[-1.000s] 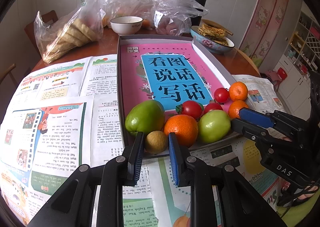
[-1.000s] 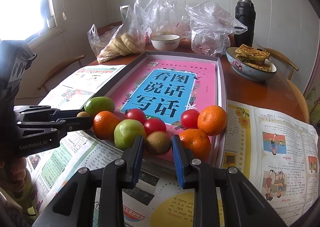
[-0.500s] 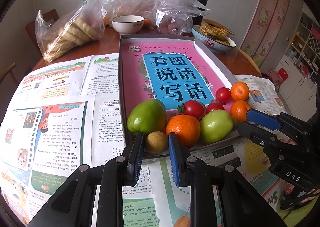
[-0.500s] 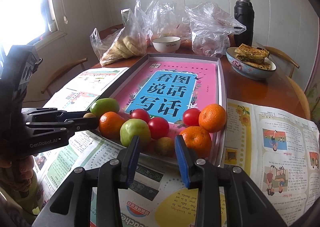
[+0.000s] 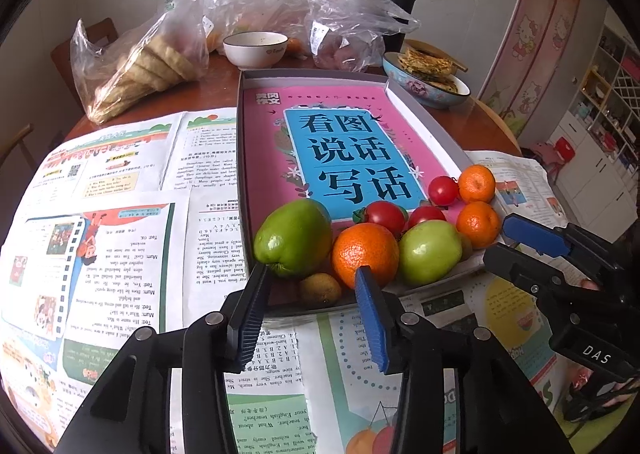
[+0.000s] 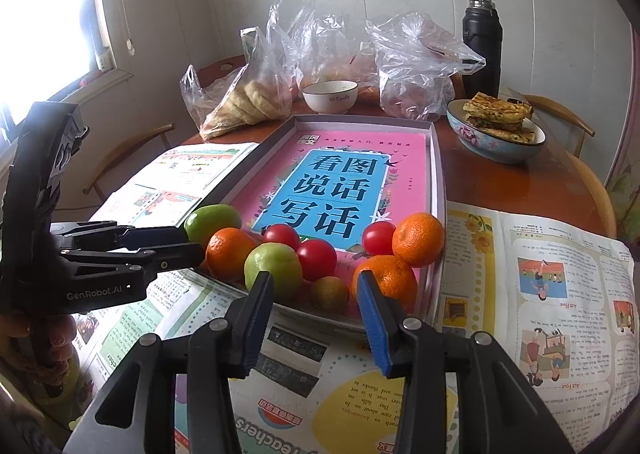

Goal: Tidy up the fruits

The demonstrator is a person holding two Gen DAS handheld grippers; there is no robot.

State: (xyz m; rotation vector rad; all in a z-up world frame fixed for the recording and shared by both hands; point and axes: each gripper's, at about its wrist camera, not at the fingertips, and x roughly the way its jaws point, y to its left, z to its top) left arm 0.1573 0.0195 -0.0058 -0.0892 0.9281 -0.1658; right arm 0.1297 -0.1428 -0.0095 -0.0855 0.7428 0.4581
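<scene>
A: State of the jaws?

B: Left gripper (image 5: 310,286) and right gripper (image 6: 316,290): jaws have just been opening, now apart, nothing clamped.

A: Target position?

B: Each faces a kiwi (image 5: 320,288) directly ahead, at the tray's (image 5: 424,122) near edge; neither is nearer.

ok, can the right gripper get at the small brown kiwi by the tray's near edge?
Probably yes: the right gripper is open, and the small brown kiwi sits just ahead, though fruits crowd both sides.
</scene>
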